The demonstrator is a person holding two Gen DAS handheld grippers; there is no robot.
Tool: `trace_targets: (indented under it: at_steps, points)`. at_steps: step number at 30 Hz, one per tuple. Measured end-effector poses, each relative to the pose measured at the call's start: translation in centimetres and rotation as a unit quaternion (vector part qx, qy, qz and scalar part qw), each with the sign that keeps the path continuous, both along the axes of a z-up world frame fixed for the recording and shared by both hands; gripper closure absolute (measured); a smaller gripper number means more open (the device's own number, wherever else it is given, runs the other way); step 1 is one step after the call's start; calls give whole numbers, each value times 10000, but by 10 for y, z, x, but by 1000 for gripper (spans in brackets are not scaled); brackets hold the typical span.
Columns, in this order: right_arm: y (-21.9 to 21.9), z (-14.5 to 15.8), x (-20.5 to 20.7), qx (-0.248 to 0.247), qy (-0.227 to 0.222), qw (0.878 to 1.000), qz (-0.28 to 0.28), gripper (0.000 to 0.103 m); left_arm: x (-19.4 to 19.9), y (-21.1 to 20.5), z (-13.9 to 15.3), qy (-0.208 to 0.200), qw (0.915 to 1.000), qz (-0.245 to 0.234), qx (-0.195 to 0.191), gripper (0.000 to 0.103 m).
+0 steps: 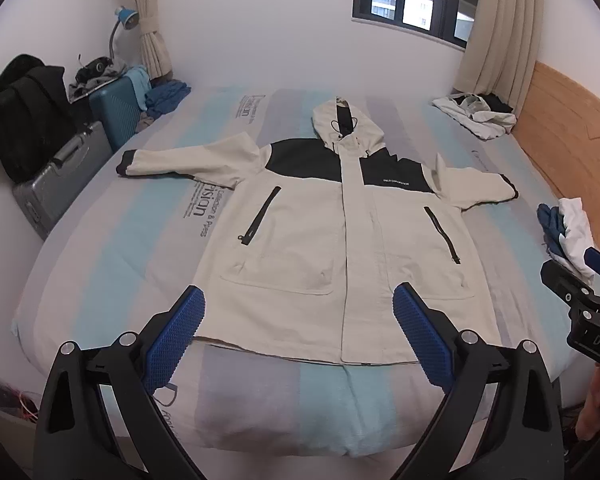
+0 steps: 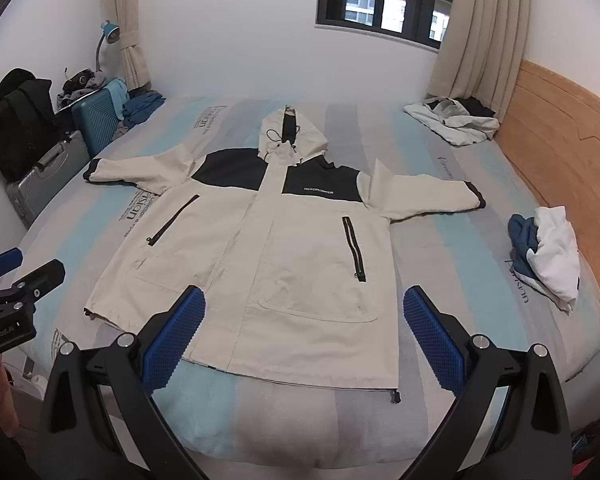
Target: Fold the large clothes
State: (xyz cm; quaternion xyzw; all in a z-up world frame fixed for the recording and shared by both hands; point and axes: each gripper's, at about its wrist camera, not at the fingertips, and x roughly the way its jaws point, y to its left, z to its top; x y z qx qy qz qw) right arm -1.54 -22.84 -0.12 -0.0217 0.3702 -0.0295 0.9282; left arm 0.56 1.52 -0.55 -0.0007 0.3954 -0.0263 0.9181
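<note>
Left wrist view: jacket (image 1: 300,240) lies spread flat on the bed (image 1: 100,240), unfolded. Left tongs (image 1: 298,316) and right tongs (image 2: 304,316) gape wide, empty. Folding hasn't begun; next, probably grasp a sleeve.

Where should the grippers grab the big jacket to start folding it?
Probably at the sleeve cuffs. The jacket lies flat, front up, sleeves spread sideways. The left gripper could come from the left for one cuff, the right gripper from the right for the other cuff. Both are open and empty.
</note>
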Motion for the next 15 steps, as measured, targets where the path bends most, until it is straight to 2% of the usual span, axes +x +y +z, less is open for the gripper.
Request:
trace_targets:
  at_steps: [9,15]
  points:
    - [3,2,1,-234,-19,9997,-80,7,2,4,2,-11,10000,40,27,9]
    - [3,1,2,-218,3,9997,-97,7,2,4,2,-13,10000,23,12,9]
